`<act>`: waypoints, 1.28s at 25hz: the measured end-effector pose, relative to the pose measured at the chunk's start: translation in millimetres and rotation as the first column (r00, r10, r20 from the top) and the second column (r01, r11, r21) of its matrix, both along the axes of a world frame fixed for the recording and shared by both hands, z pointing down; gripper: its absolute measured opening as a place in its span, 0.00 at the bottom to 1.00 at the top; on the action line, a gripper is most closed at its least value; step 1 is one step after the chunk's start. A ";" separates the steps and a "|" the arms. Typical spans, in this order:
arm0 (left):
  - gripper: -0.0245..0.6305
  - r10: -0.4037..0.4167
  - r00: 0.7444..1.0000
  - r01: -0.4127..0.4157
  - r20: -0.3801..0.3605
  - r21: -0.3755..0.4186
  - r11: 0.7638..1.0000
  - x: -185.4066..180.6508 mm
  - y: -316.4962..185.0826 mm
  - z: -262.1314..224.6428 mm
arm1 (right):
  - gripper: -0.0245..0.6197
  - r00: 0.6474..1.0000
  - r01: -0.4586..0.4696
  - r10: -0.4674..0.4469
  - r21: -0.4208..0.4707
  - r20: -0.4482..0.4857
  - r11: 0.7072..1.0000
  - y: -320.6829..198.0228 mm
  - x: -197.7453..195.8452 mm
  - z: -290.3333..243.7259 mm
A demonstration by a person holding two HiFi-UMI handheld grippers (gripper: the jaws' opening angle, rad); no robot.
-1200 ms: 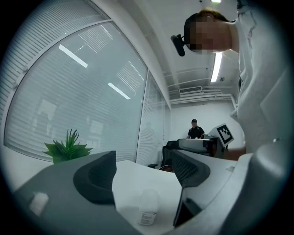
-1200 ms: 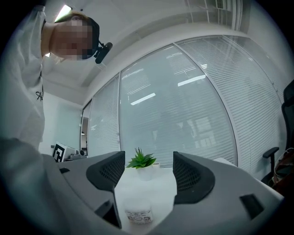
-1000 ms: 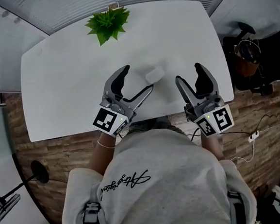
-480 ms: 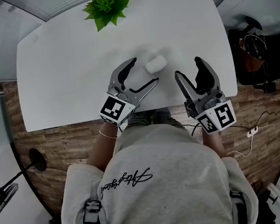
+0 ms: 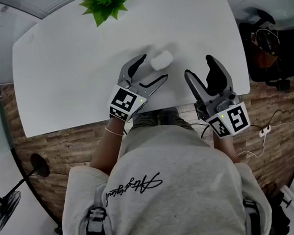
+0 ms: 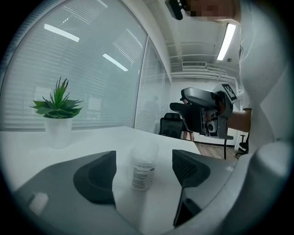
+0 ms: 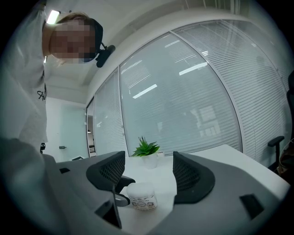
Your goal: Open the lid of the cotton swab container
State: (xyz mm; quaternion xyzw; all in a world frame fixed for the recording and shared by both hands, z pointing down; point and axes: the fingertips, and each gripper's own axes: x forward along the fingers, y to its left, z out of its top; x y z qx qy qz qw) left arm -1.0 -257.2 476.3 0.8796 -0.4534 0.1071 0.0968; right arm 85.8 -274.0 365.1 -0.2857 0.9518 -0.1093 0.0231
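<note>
The cotton swab container (image 5: 161, 60) is a small translucent white tub with its lid on, standing upright on the white table (image 5: 71, 70). My left gripper (image 5: 154, 67) is open, and its two fingertips flank the tub's near side without touching it. In the left gripper view the container (image 6: 143, 166) stands between the dark pads (image 6: 98, 179), with a gap on each side. To the tub's right, near the table's front edge, my right gripper (image 5: 200, 68) is open and holds nothing. The right gripper view shows the container (image 7: 142, 196) ahead of its jaws.
A green potted plant (image 5: 105, 0) stands at the table's far edge, also seen in the left gripper view (image 6: 57, 114). An office chair and bags (image 5: 263, 43) stand right of the table. A floor stand (image 5: 4, 209) sits at the lower left. The person's torso is against the table's front edge.
My left gripper has moved forward and to the right until its fingertips flank the container. The right gripper has hardly moved.
</note>
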 end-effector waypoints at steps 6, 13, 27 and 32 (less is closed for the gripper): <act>0.59 0.017 0.999 -0.015 0.035 -0.054 0.998 5.3 -6.5 16.9 | 0.52 1.000 -0.010 0.010 -0.011 -0.004 1.000 -1.1 2.1 4.3; 0.57 0.034 0.995 -0.026 0.089 -0.091 0.995 8.4 -11.3 28.5 | 0.52 1.000 -0.022 0.022 -0.020 -0.002 1.000 -2.9 4.2 7.2; 0.47 0.002 0.983 0.021 0.186 -0.125 0.992 13.1 -18.7 39.0 | 0.51 1.000 -0.029 0.029 -0.020 0.008 0.999 -4.8 7.3 4.0; 0.41 -0.015 0.979 0.043 0.204 -0.131 0.991 9.8 -20.7 40.6 | 0.51 0.999 -0.032 0.032 -0.017 0.004 0.999 -5.1 7.9 3.8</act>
